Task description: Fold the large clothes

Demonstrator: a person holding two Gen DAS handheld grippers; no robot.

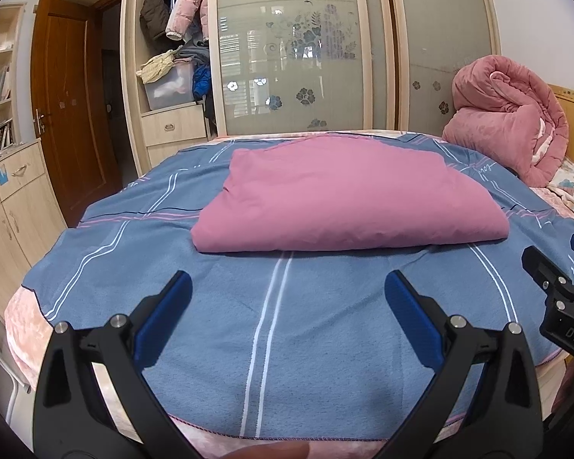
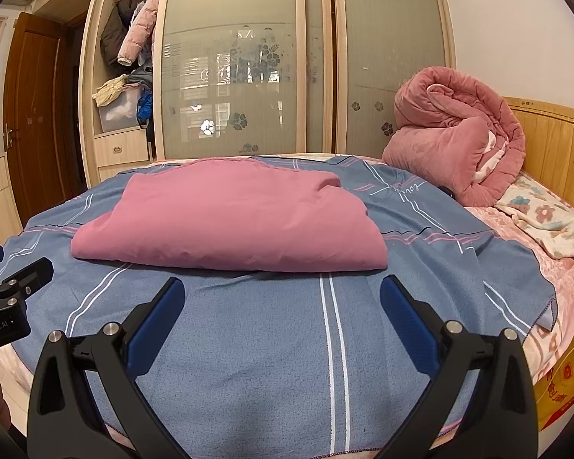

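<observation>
1. Folded pink garment [image 1: 348, 195]: a thick, rounded rectangle lying flat on the blue striped blanket [image 1: 287, 344], which serves here as the landmark. The garment sits toward the blanket's far half, its near folded edge running across the blanket's paired white centre stripes. In the right wrist view the same garment [image 2: 229, 222] shows a loose, slightly raised corner at its far right.
2. Left gripper [image 1: 288, 294]: fingers spread wide and holding nothing, hovering over the blanket's near half, short of the garment's near edge and apart from it. A fingertip of the person's hand [image 1: 271, 451] shows at the bottom edge of the frame.
3. Right gripper [image 2: 282, 296]: fingers likewise spread wide and empty, above the blanket's near half, just short of the garment's near edge. Each gripper appears at the margin of the other's view, side by side over the blanket.
4. Rolled pink quilt [image 2: 459, 141]: bundled beyond the blanket's far right corner, against the wooden headboard [image 2: 555, 145].
5. Floral pillowcase or sheet [image 2: 547, 222]: to the right of the blanket, below the quilt.
6. Wardrobe [image 1: 294, 57]: behind the blanket's far edge, with frosted flower-patterned sliding doors; its open left bay holds hanging coats [image 1: 183, 4].
</observation>
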